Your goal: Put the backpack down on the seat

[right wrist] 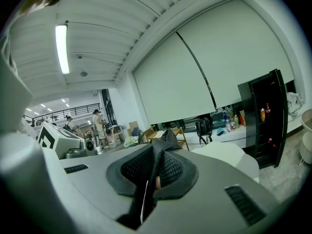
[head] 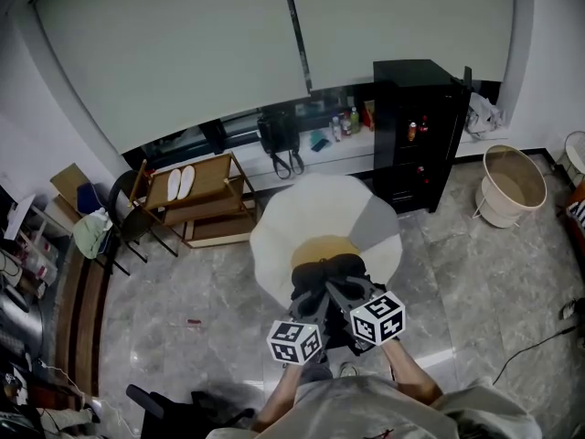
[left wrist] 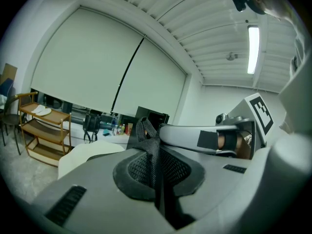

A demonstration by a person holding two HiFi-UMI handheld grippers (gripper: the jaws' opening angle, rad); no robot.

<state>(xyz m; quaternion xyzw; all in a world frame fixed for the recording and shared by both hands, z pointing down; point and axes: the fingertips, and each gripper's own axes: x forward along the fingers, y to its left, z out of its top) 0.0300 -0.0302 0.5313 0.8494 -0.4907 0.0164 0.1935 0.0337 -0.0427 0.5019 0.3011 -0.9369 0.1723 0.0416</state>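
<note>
This is a big open office or studio hall dressed with home things: pale roller blinds (head: pixel 174 53) over a window wall, marble-tile floor (head: pixel 201 286), ribbed ceiling (left wrist: pixel 195 28) with a strip light (left wrist: pixel 252 49), a black drinks cabinet (head: pixel 416 135), a wooden rack (head: pixel 206 210) bearing slippers (head: pixel 179 183), and people (right wrist: pixel 97 123) standing farther back.

You will find no legible text, number, brand or sign in any view. The left marker cube (head: pixel 294 341) and the right marker cube (head: pixel 378 318) carry only black-and-white square patterns, with no letters or digits on them. The bottles (head: pixel 343 124) on the window ledge and the cans (head: pixel 413 131) inside the black cabinet (head: pixel 439 108) bear coloured labels, but these are too small for you to read.
</note>
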